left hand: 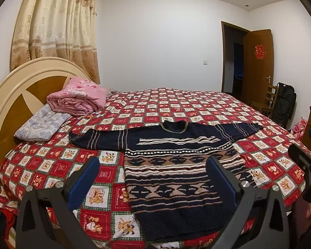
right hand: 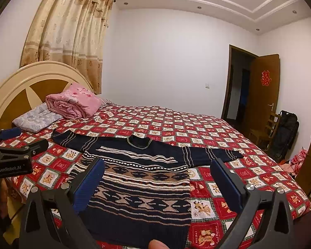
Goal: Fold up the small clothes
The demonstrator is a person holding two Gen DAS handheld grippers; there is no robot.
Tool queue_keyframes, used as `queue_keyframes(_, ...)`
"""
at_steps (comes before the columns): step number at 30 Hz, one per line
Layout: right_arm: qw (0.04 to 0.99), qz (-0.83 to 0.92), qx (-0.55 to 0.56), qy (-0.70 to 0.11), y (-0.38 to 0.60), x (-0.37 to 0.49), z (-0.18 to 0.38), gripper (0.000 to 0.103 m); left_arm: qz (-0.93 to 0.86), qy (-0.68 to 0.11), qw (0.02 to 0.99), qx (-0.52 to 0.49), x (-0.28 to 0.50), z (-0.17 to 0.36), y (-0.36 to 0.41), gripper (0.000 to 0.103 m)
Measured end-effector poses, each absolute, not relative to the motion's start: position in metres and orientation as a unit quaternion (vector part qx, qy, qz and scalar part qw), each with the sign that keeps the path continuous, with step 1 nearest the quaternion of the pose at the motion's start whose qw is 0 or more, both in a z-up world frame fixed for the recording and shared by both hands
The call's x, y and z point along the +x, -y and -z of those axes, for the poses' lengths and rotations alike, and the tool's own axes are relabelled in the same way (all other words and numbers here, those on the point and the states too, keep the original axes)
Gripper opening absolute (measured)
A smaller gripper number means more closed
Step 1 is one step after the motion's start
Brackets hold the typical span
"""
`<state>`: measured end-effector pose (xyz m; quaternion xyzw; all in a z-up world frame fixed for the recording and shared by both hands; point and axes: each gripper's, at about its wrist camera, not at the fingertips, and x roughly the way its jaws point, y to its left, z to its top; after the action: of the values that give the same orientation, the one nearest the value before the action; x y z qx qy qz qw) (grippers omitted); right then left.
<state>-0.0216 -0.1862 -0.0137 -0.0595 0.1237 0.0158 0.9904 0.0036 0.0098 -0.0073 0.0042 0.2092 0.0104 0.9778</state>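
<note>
Knitted wool or acrylic, dark navy with tan and cream pattern bands: that is the sweater (left hand: 176, 166) I am to fold. It lies flat and face up on the checked bedspread (left hand: 176, 103), near the edge of the bed closest to me, collar pointing away, both sleeves stretched straight out to the sides, hem toward my tongs.

State of the tongs: my left gripper (left hand: 153, 176) has its jaws spread wide and holds nothing; it hovers over the lower left part of the body panel. My right gripper (right hand: 157, 178) is likewise spread and empty, over the lower right part. Neither appears to touch the fabric.

Handling, as I judge it:
- Weight: moderate for a small garment; a thick knit will sag when lifted by one point.
- Stiffness: none. It will drape and stretch, so lift with both tongs together.
- Grip: the coarse knit should hold well between the blue pads (right hand: 89, 184); slipping is unlikely, snagging a loop is possible.
- Where to take hold: pinch a sleeve at its cuff, or the body at shoulder and hem corner, catching both layers.
- Caution: the bedspread could be caught in the same pinch.
</note>
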Motion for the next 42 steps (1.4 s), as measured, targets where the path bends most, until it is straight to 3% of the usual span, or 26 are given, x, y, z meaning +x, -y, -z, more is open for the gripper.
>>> queue_keyframes(42, 0.99, -0.017, -0.064, -0.124, 0.1823, -0.0202, 0.019, 0.102, -0.012, -0.208, 0.978, 0.001, 0.0044, 0.0063, -0.0107, 0.103)
